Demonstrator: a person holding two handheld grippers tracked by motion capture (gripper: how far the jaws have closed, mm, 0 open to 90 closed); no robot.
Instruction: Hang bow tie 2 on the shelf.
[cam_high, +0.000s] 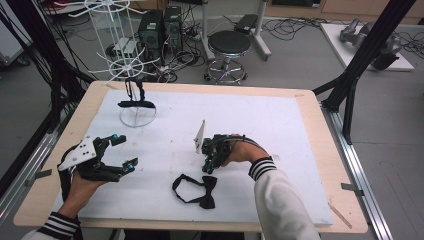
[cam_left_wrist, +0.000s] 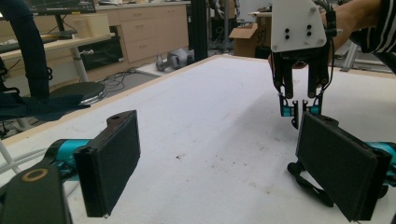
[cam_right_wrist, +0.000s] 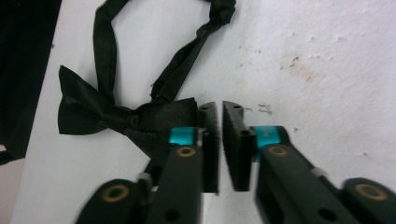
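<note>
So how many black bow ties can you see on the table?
2: one bow tie lies flat on the white mat near the front edge, just below the right tool; another bow tie hangs on the small stand at the back left.

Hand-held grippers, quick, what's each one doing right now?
Left hand-held gripper: open, holding nothing.
Right hand-held gripper: nearly closed, empty, beside the bow tie.

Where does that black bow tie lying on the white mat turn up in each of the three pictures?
High view: the bow tie lies low in the middle, just below the right gripper.
Left gripper view: its strap shows at lower right, partly behind the jaw.
Right gripper view: left of centre, beside the nearly closed jaws.
Shared landmark: the white mat.
</note>
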